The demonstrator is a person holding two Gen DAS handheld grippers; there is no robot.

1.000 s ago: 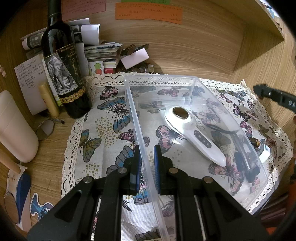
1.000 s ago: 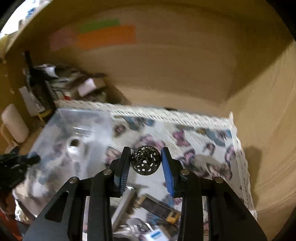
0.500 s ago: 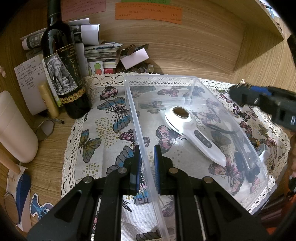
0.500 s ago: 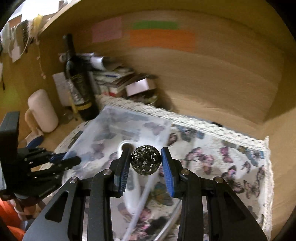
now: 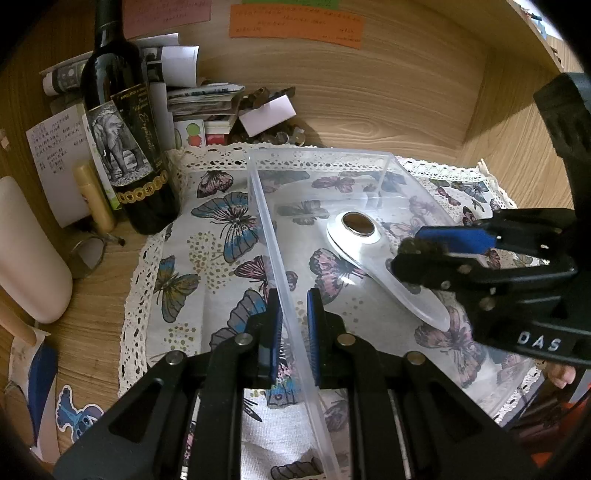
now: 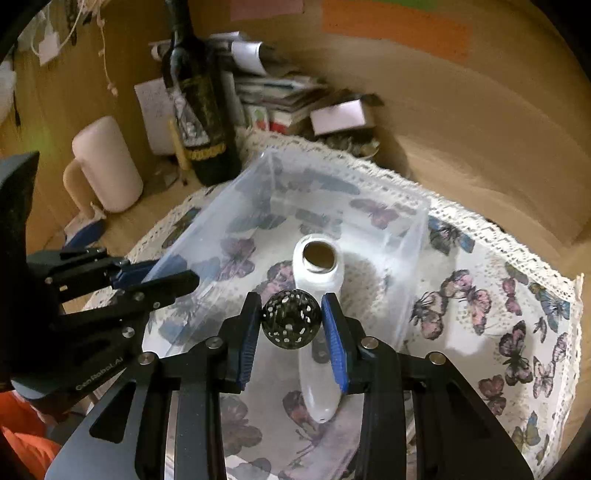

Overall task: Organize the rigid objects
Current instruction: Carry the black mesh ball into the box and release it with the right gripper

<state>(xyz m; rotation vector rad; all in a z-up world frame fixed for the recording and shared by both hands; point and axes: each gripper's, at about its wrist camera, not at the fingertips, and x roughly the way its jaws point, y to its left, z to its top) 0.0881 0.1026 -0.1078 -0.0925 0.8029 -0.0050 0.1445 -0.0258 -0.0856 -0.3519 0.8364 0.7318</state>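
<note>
wood-grain back wall [image 5: 388, 96] — paper notes [image 5: 295, 20] | wooden desk [image 5: 96, 295] | warm light

You see a dark perforated metal ball [image 6: 291, 319] between blue-padded black fingers [image 6: 245, 334], a white plastic handheld device [image 6: 318, 295] in a clear plastic bin [image 5: 280, 258], all over a butterfly-print lace-edged cloth [image 5: 207, 251].

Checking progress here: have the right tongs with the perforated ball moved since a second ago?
Yes. In the left wrist view the right tongs came in from the right edge and now sit over the clear bin, above the white device.
</note>
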